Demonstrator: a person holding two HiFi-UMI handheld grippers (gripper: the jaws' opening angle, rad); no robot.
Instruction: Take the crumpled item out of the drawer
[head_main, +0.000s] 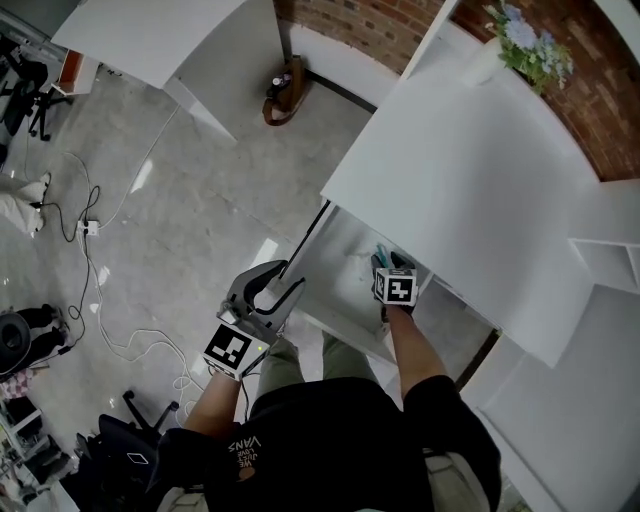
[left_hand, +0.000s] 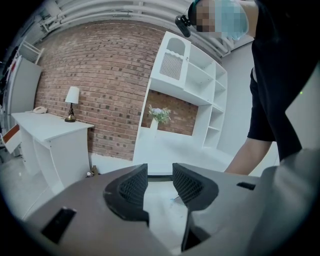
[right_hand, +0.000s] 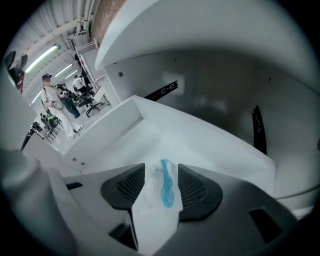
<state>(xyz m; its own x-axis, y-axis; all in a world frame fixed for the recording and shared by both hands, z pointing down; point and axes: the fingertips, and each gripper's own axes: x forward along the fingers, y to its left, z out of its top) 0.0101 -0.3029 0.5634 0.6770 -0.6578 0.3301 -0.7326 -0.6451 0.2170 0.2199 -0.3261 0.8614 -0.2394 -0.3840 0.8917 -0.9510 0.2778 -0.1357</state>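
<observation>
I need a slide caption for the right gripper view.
Open right gripper lined up on the crumpled item inside the open drawer.

The drawer (head_main: 335, 272) is found open beneath the tabletop (head_main: 470, 170). The crumpled item (right_hand: 157, 195) is seen inside it, between the 2 fingers of the right gripper (right_hand: 161, 172). The left gripper (left_hand: 160, 172) is held outside, left of the drawer.

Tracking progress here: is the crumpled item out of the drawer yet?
No, the crumpled item sits inside the white drawer, between the parted jaws of the right gripper.
</observation>
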